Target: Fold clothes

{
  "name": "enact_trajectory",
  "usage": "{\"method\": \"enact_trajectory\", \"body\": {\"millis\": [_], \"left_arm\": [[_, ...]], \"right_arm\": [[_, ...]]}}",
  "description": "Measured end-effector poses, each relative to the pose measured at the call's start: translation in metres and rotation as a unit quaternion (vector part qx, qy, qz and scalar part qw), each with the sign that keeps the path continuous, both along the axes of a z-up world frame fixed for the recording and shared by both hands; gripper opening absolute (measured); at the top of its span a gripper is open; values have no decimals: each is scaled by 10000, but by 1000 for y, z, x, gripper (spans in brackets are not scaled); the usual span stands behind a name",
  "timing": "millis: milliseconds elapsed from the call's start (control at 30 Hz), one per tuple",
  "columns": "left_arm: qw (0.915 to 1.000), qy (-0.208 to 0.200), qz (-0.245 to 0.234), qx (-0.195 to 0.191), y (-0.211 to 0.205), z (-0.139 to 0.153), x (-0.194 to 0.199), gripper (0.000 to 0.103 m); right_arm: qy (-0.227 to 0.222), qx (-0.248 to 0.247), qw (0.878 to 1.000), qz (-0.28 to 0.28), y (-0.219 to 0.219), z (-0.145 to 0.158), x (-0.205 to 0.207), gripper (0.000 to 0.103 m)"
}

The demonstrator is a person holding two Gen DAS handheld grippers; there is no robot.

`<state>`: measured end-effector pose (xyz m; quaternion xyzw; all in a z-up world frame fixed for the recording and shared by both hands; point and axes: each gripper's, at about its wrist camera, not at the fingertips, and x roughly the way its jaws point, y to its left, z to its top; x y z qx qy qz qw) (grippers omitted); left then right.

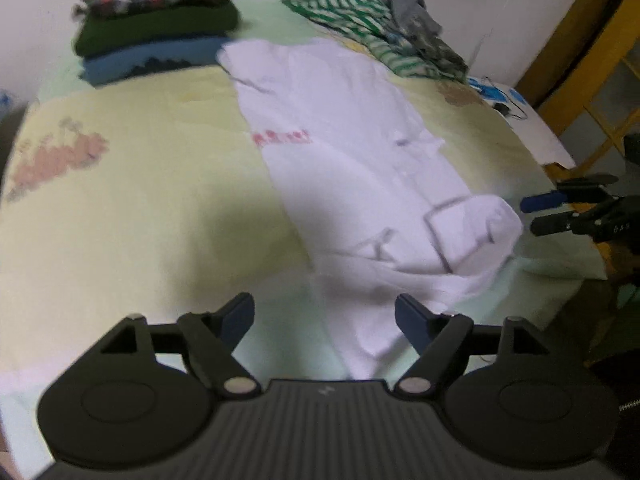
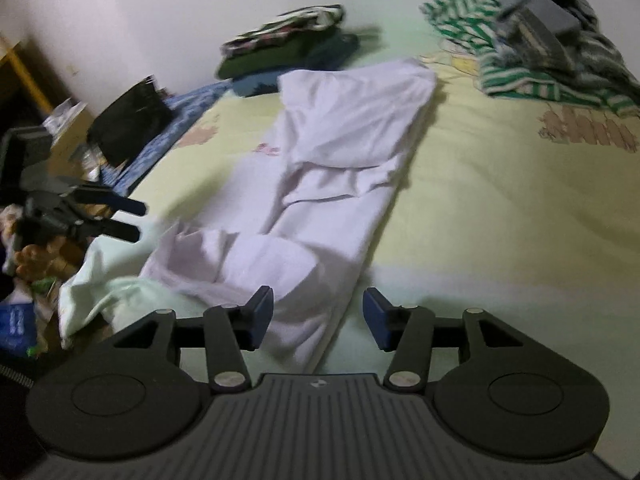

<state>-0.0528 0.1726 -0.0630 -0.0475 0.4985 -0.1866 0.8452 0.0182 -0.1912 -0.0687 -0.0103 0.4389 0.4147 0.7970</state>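
Closest to you, your left gripper [image 1: 324,320] has its jaws spread wide with nothing in them. The near end of the white garment [image 1: 360,168] lies on the bed just beyond them. Your right gripper [image 2: 318,318] is let go too. Its jaws hang over the bottom edge of the same garment, and no cloth is pinched.

The garment lies in a long strip up the middle of the bed [image 1: 160,200], already folded in from the sides. The near end is bunched (see the lumpy roll by the bed's edge). If you grab that lump, you may catch only the top layer. Then the side folds could fall open when you lift.

If one hand lifts sooner than the other, the strip could twist and the fold would come out crooked.

The near end sits right at the edge of the bed, next to a loose pale sheet [image 2: 104,292]. You could pinch the sheet along with the shirt, or drag the cloth off the side.

Farther back sits the neat stack of folded clothes [image 1: 160,32], touching the top corner of the garment. A big swing forward could bump it over.

Farthest off is the messy pile of striped clothes [image 1: 360,28], near the other top corner. A sleeve could snag there.
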Motion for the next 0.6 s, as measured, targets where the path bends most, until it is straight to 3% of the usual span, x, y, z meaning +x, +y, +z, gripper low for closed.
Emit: {"method": "enact_trajectory", "body": {"millis": [100,167,233,333,400,433,600], "left_arm": [[9999,-8,-140,82,-19,-14,6,74],[9998,60,-131,113,-25,-21,11,55],[9997,74,-150,178,-31,-25,14,45],[9986,-138,-231,457,-40,-19,10,21],[9982,-225,-192,525,-40,-14,8,17],[9981,-265,-155,540,-39,-10,6,15],[9966,-635,1,521,-37,14,-3,9]], "right_arm": [[-349,-355,9980,394,14,-5,-7,59],[-609,-517,9953,539,25,-10,-10,58],[-766,-545,9935,639,33,-15,-11,58],[-1023,-595,9894,843,45,-21,-14,56],[-1032,-641,9891,830,49,-23,-12,35],[-1030,-664,9891,820,50,-25,-10,15],[-861,-280,9940,620,38,-10,-14,9]]}}
